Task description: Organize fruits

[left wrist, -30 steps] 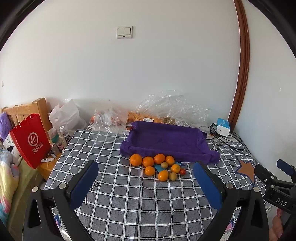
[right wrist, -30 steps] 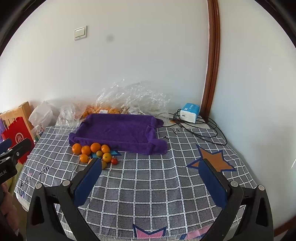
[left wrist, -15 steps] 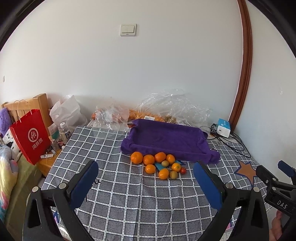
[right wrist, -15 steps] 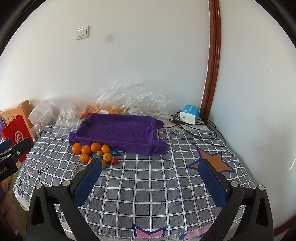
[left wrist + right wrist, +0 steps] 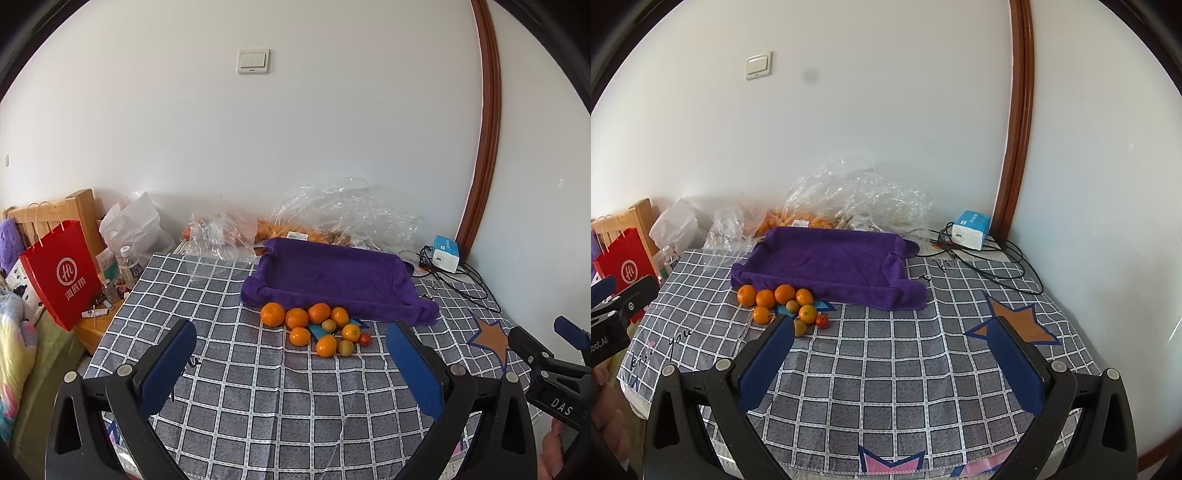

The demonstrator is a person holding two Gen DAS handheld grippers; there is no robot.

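Left wrist view, red bag (image 5: 61, 275) with "Hi" logo, right gripper (image 5: 554, 380) marked "DAS"

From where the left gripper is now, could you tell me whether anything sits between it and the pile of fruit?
Nothing visible does. Only bare checked tablecloth lies between the open left gripper and the fruit pile, which sits against the near rim of the purple towel tray.

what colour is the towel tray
Purple towel tray, clearest in the right wrist view.
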